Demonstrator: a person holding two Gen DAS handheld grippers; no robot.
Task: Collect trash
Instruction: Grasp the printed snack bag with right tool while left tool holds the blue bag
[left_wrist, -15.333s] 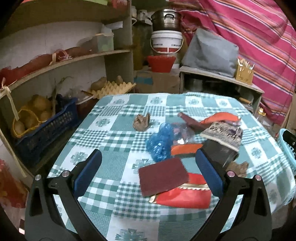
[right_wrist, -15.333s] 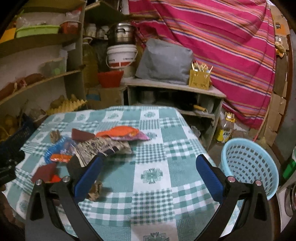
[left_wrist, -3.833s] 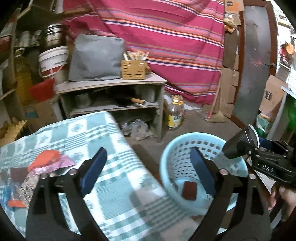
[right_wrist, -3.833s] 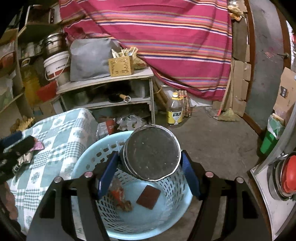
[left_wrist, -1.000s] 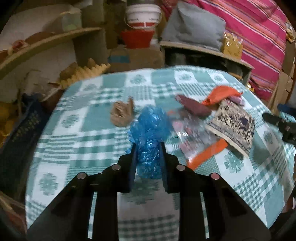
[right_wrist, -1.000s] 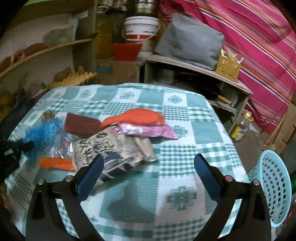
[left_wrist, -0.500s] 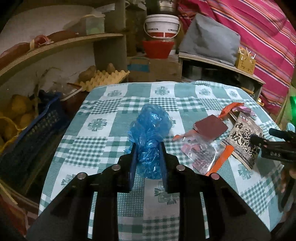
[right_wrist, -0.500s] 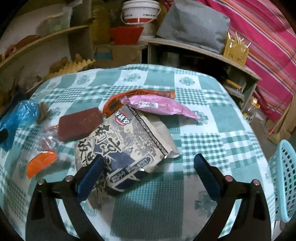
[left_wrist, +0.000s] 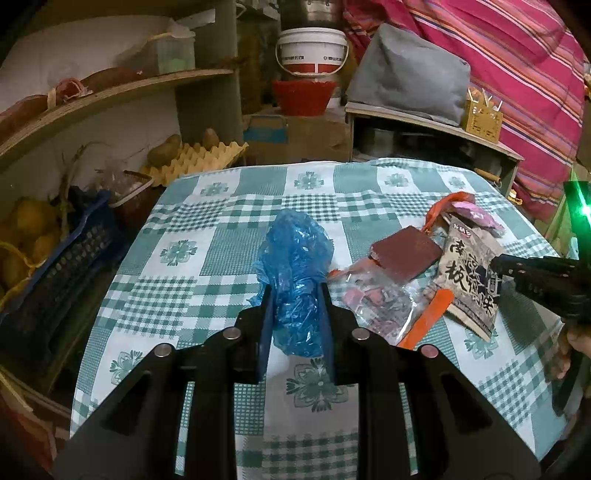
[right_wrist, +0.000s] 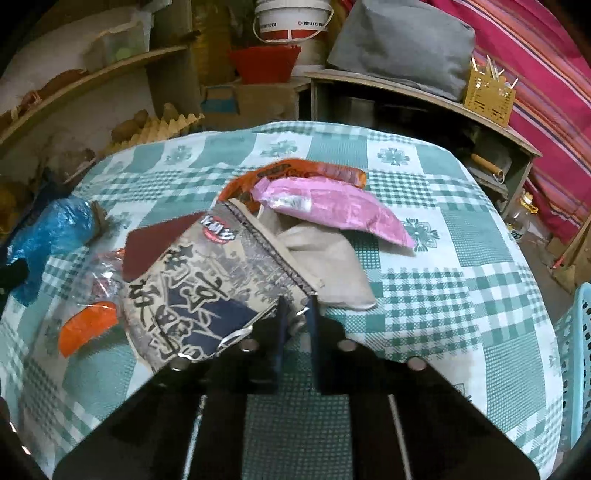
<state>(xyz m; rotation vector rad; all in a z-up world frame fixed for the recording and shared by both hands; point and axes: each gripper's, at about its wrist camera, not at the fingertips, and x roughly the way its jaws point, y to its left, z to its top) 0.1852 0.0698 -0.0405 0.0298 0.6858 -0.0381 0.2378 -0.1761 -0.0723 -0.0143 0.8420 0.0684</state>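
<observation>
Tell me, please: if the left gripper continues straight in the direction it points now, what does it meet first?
Apart from the blue plastic bag the left gripper already holds, probably the bare checked tablecloth; depth is uncertain.

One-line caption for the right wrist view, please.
Right gripper, jaws just closed, pinches the printed snack bag by its corner on the checked tablecloth, pink wrapper behind.

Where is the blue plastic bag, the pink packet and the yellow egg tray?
blue plastic bag (left_wrist: 295, 254), left wrist view, its crumpled upper part
pink packet (right_wrist: 332, 206), right wrist view, middle of its top face
yellow egg tray (left_wrist: 195, 158), left wrist view, its bumpy top
</observation>
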